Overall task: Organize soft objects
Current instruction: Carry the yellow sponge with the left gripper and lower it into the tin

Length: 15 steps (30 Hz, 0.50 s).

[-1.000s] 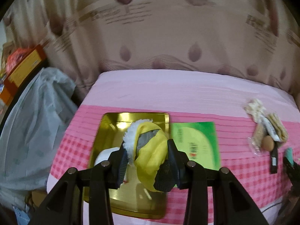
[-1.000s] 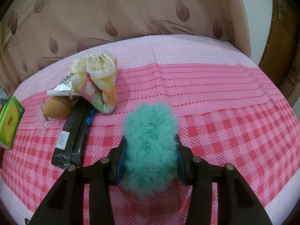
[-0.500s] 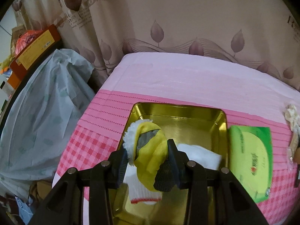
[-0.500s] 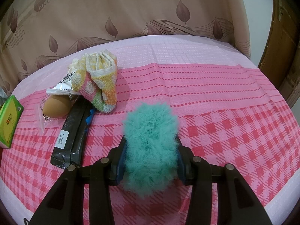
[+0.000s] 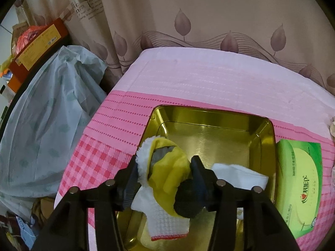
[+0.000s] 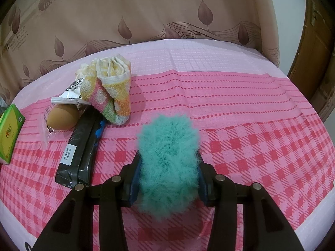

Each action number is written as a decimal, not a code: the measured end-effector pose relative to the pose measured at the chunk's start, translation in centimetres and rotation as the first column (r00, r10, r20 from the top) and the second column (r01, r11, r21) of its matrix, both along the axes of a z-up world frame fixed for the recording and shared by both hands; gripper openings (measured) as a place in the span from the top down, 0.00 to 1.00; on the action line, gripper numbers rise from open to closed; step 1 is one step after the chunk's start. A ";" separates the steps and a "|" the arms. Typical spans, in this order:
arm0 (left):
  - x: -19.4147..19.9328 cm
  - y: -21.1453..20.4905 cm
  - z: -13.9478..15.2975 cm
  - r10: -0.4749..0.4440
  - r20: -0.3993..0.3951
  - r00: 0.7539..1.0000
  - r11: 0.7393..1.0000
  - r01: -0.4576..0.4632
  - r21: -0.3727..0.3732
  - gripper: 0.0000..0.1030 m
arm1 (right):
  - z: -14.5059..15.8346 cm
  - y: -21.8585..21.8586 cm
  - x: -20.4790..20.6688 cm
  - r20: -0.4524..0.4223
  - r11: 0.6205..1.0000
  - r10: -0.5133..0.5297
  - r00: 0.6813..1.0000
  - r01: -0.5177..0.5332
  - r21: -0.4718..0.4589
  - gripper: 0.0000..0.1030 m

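A: Socks first: yellow sock (image 5: 167,173) between the jaws of the left gripper (image 5: 165,177), over the near left part of the gold tin (image 5: 209,125). Jaws opening right now, sock not yet dropped clear. Looks like a release into the tin.

B: Anything in the tin already?

A: White sock (image 5: 238,177) lying on the tin floor, partly under the yellow one. So one soft item stowed, a second about to join it.

B: And the other side?

A: Right gripper (image 6: 168,167) clamped on a fluffy teal ball (image 6: 168,163), held above the pink checked cloth (image 6: 261,146), well apart from the tin. Left to move, by the look of it. Same for the checked towel (image 6: 108,87), bundled at the back beside an egg (image 6: 62,119), a white wrapper (image 6: 69,92) and a black packet (image 6: 79,156). Those three probably not soft, so likely to stay put.

B: Hard to make out?

A: Near edge of the tin hidden behind the gripper arms. Hard to say whether the left pads are touching the yellow sock or just beside it. Green tissue pack (image 5: 297,188) just beside the tin's right wall, cut off at the frame edge. Underside of the teal ball out of sight.
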<state>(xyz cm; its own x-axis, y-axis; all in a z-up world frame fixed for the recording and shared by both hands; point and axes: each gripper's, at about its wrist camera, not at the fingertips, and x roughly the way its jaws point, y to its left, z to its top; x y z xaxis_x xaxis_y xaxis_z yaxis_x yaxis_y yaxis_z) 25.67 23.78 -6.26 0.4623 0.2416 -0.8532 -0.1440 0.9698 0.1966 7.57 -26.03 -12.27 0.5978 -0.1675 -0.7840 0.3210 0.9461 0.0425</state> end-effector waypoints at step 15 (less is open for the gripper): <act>-2.0 -1.1 2.0 -0.064 0.057 0.996 0.998 0.065 -0.011 0.41 | 0.0 0.2 0.0 -0.003 1.000 0.001 1.000 -0.001 -0.005 0.55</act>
<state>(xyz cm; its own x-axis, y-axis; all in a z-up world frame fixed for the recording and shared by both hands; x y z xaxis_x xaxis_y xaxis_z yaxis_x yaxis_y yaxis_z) 23.71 22.64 -4.30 0.5239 0.1993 -0.8281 -0.0918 0.9798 0.1778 7.60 -25.85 -12.31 0.5960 -0.1711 -0.7846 0.3201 0.9467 0.0367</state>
